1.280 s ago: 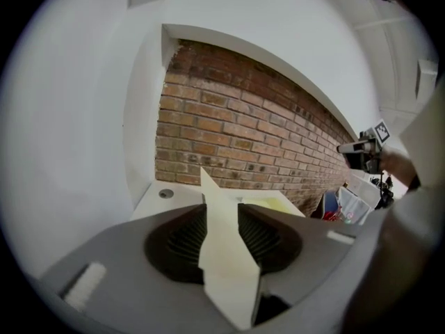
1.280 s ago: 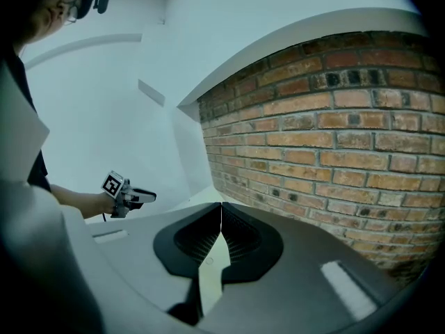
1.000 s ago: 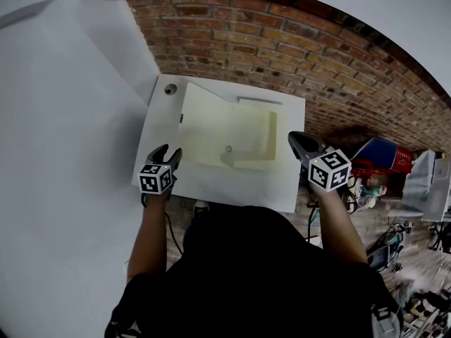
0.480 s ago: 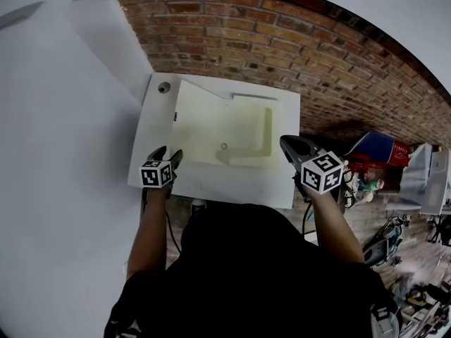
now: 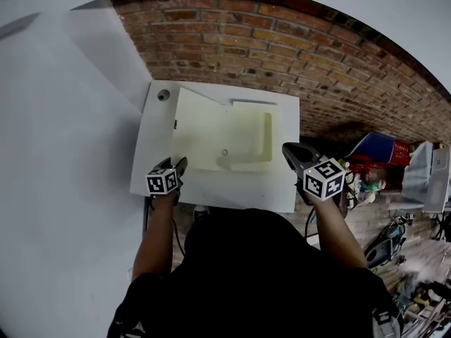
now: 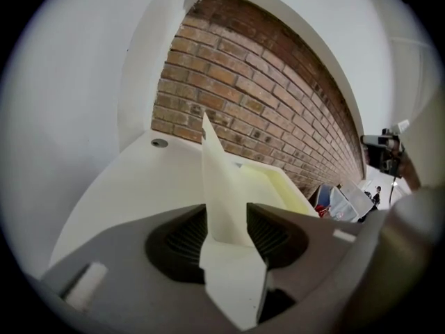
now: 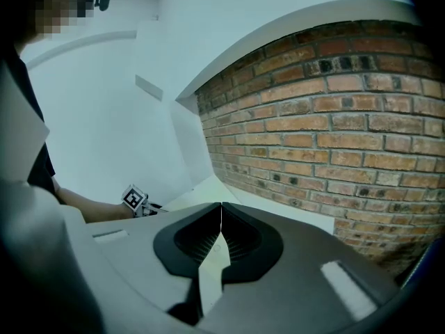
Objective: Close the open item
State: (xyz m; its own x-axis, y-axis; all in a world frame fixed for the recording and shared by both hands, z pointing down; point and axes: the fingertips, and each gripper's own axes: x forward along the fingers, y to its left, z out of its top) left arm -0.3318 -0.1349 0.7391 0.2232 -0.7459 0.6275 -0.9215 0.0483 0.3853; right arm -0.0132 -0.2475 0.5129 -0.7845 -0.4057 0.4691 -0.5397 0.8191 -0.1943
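Head view: white appliance (image 5: 151, 139) stands against the brick wall (image 5: 282, 41). Its cream lid (image 5: 218, 129) is raised off the top, so the item is open. Left gripper (image 5: 175, 163) is at the lid's near-left corner. Right gripper (image 5: 290, 150) hangs off the appliance's right edge, apart from the lid.

Left gripper view: the lid's thin edge runs up between the jaws, both ribbed pads against it. The jaws have just been closing and now grip the lid. The appliance's flat top lies below and to the left.

Right gripper view: jaws closed tip to tip, nothing between them. It faces across the top toward the wall, and the other gripper's marker cube shows far left.

Step in hand, judged: grasp made, lowering not finished. The next move calls for swinging the lid down about its hinge, keeping the grip square so the thin edge does not slip or twist, then letting go once it lies flat. The right gripper seems unneeded.
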